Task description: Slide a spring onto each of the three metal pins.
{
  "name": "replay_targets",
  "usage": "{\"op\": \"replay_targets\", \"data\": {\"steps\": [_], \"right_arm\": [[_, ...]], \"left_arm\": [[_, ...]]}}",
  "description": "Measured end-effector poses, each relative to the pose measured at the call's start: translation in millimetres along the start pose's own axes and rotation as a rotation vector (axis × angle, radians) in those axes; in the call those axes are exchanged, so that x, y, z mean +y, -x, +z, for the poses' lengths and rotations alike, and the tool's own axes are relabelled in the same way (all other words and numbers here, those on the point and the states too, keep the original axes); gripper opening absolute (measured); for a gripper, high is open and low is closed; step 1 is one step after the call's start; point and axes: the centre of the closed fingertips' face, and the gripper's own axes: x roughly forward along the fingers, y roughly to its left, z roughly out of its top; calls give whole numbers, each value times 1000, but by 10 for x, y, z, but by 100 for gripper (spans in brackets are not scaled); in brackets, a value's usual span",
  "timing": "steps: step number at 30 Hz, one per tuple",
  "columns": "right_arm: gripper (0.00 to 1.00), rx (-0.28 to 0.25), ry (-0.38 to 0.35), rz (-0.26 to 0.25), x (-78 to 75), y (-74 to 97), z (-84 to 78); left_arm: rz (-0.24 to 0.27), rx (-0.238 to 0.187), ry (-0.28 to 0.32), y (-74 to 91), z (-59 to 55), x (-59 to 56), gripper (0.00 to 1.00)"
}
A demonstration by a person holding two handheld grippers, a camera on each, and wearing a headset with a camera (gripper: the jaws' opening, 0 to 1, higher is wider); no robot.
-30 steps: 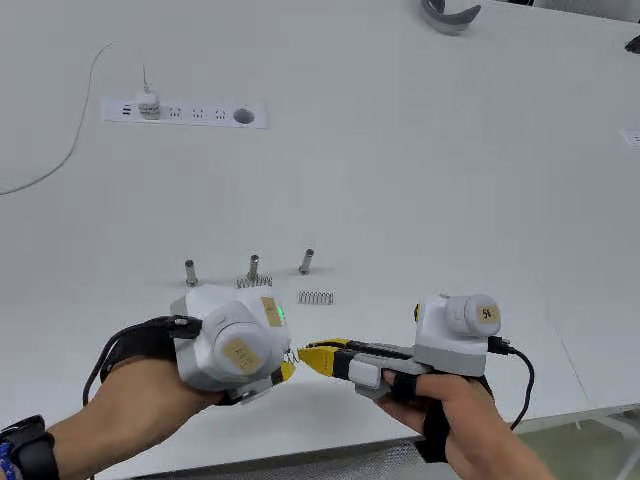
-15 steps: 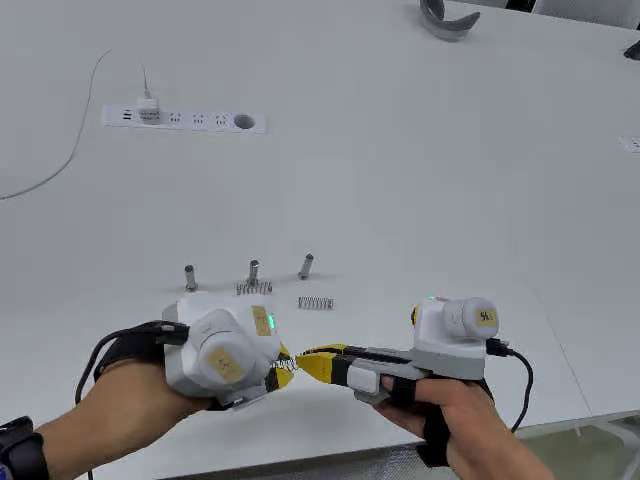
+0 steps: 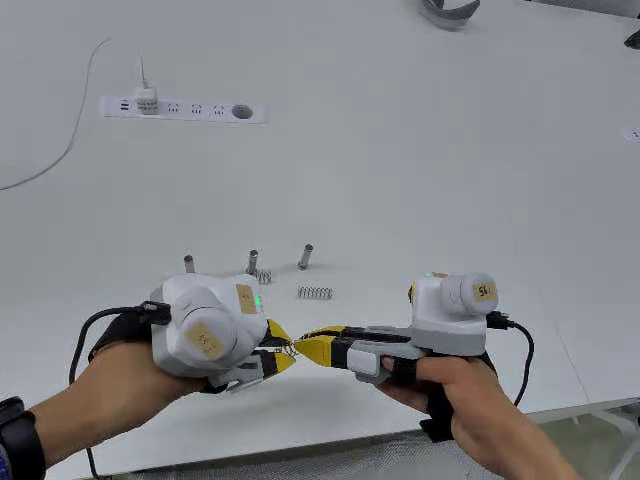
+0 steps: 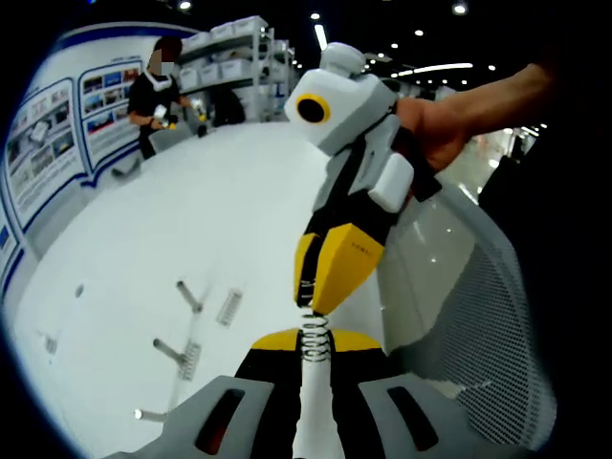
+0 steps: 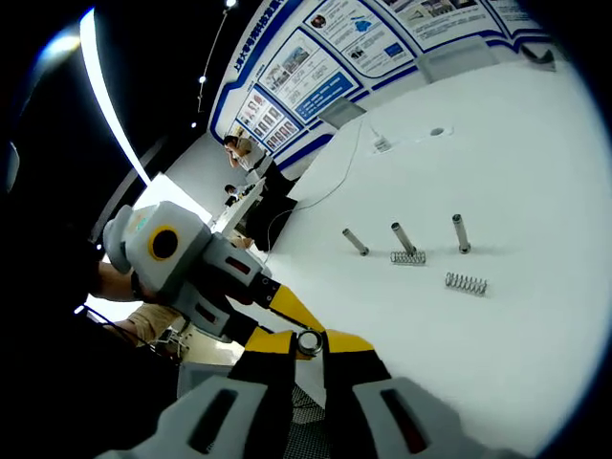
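A small steel spring (image 3: 292, 349) hangs in the air between my two grippers, which meet tip to tip above the table's near edge. My left gripper (image 3: 278, 352) is shut on one end of the spring (image 4: 314, 337). My right gripper (image 3: 308, 348) is shut on the other end (image 5: 308, 342). Three upright metal pins (image 3: 189, 263) (image 3: 252, 261) (image 3: 306, 257) stand bare in a row beyond the grippers. One loose spring (image 3: 263, 276) lies at the foot of the middle pin, and another (image 3: 315, 292) lies in front of the right pin.
A white power strip (image 3: 182, 110) with a plugged-in cable lies at the far left of the white table (image 3: 450, 180). A grey curved object (image 3: 448, 10) sits at the far edge. The table's near edge runs just under my hands.
Both grippers stay tip to tip on the spring and have drifted slightly up and away from the table's near edge. The left hand has rolled a little. Pins and loose springs have not moved.
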Motion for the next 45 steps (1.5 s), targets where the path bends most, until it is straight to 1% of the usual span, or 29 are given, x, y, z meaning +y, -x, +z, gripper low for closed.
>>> {"op": "replay_targets", "data": {"steps": [4,11,14,19,24,26,30,40,45], "right_arm": [[12,25,38,-4,1,26,18],[12,101,163,-4,32,85,113],[12,156,247,0,47,122,147],[12,250,362,10,82,164,170],[13,313,437,23,110,177,177],[13,339,466,23,114,173,165],[13,373,508,33,140,169,159],[13,420,568,68,180,168,138],[13,452,615,75,210,161,125]], "left_arm": [[-3,-21,-11,2,42,14,9],[-20,-85,8,30,173,50,9],[-27,-110,7,50,237,62,9],[-39,-132,6,62,311,60,9],[-48,-152,8,78,377,59,9],[-56,-168,20,93,419,57,9],[-61,-166,6,97,428,41,9],[-92,-170,0,116,430,-2,9],[-109,-173,-4,118,428,-15,9]]}}
